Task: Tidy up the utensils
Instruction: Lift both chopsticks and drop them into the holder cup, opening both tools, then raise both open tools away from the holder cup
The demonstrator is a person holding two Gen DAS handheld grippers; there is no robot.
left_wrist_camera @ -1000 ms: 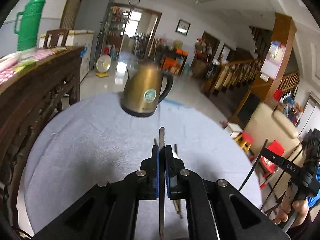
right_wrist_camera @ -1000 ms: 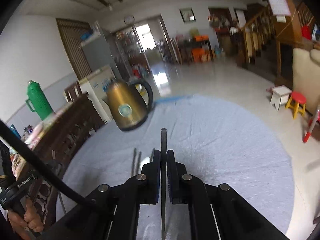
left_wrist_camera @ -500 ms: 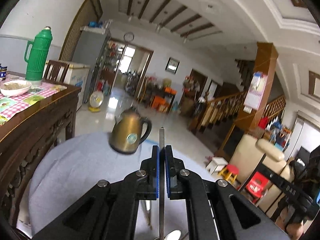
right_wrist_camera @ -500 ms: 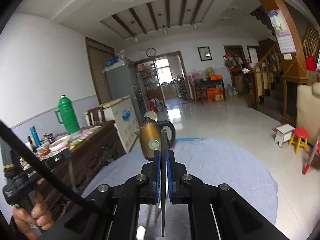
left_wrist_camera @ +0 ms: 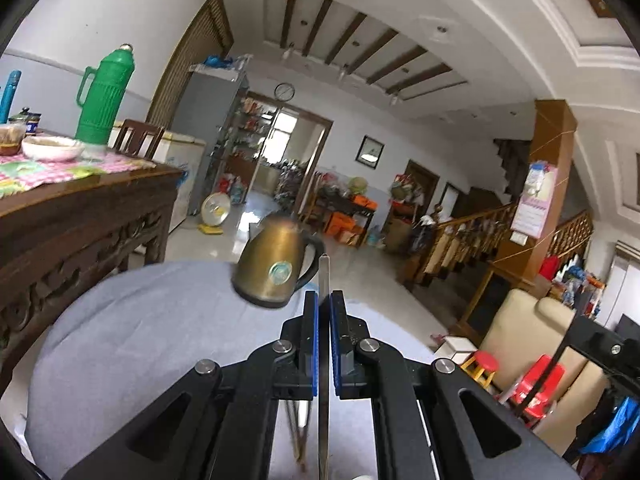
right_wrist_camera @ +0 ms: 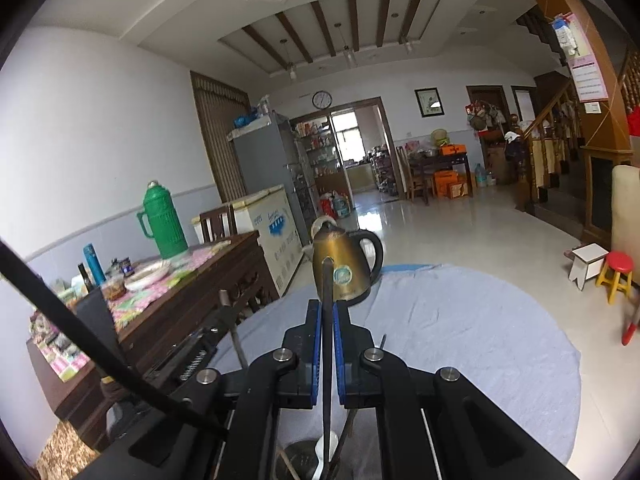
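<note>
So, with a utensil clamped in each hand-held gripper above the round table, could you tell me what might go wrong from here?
1. Each hand-held gripper, left and right, pinches only a thin flat handle, so a utensil could pivot or slip out.
2. The brass kettle stands just ahead on the grey tablecloth; a forward swing could knock it.
3. Chopsticks lie loose below the left one and could be nudged off.
</note>
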